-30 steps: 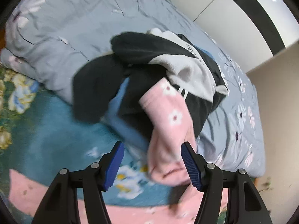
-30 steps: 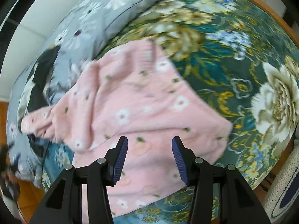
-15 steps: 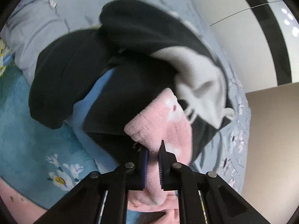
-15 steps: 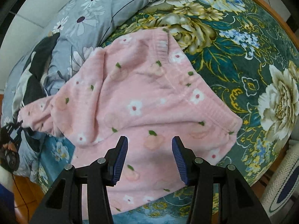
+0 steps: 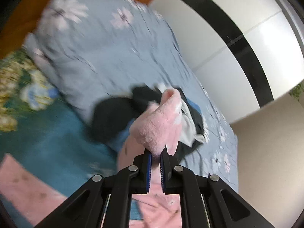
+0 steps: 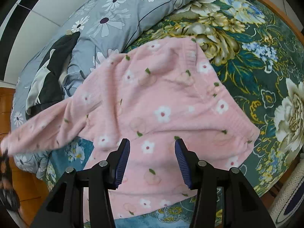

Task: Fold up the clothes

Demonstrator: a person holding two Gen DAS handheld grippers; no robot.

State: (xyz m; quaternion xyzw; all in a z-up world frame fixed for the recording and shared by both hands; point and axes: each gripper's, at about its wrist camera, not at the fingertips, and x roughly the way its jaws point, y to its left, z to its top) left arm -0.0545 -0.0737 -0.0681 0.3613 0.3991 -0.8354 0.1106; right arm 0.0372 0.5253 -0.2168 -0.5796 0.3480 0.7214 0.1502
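A pink fleece top with white flowers (image 6: 161, 102) lies spread on the green floral bedspread (image 6: 247, 60). Its left sleeve (image 6: 36, 133) stretches out to the left, lifted off the bed. My left gripper (image 5: 155, 155) is shut on the sleeve's cuff (image 5: 161, 121) and holds it up above the bed. My right gripper (image 6: 152, 159) is open and empty, hovering just above the lower part of the top.
A black, white and blue pile of clothes (image 5: 117, 117) lies on the grey daisy duvet (image 5: 104, 47); it also shows in the right wrist view (image 6: 49, 79). A white wall with a black stripe (image 5: 237, 43) is behind. A wooden bed frame (image 6: 266, 5) edges the bedspread.
My left gripper closed on the pink cuff and has pulled it up and away from the clothes pile. The sleeve now stretches out leftward. My right gripper stayed open and moved slightly closer.
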